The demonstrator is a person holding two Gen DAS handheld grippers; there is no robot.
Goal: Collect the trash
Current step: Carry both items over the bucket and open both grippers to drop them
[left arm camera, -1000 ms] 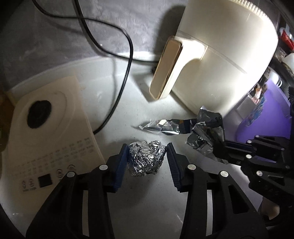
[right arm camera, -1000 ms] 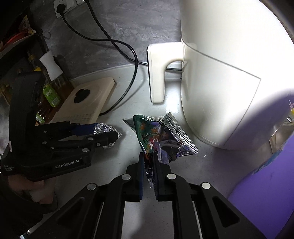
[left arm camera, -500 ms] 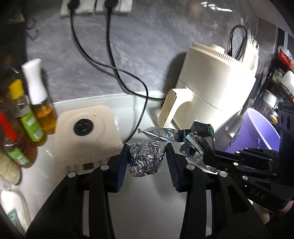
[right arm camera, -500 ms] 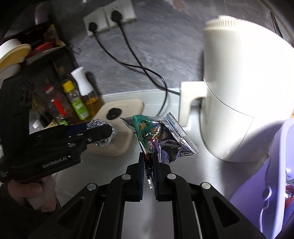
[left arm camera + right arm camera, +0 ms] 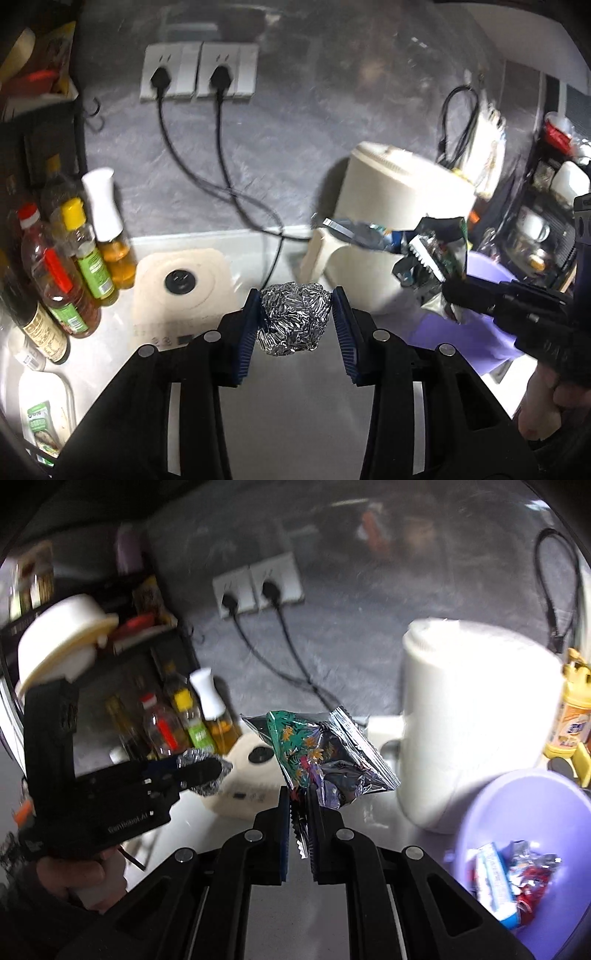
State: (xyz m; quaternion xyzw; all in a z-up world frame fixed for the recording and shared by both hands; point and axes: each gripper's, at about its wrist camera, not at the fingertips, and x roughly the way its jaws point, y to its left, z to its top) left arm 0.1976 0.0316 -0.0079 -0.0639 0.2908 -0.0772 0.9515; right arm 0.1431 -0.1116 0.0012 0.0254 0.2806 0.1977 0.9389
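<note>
Left gripper point(image 5: 295, 325): jaws clamped on foil ball point(image 5: 294, 317), held clear above counter point(image 5: 295, 406), scale point(image 5: 184, 291) at 10 o'clock of it, bottles point(image 5: 74, 280) at 9 o'clock, fryer point(image 5: 399, 221) at 2 o'clock. Right gripper point(image 5: 298, 812): jaws pinched tight on wrapper point(image 5: 317, 753), raised off counter, purple bowl point(image 5: 491, 805) at 4 o'clock holding more wrappers point(image 5: 506, 878), white fryer at 2 o'clock, sockets point(image 5: 258, 585) with two plugs at 12 o'clock.
</note>
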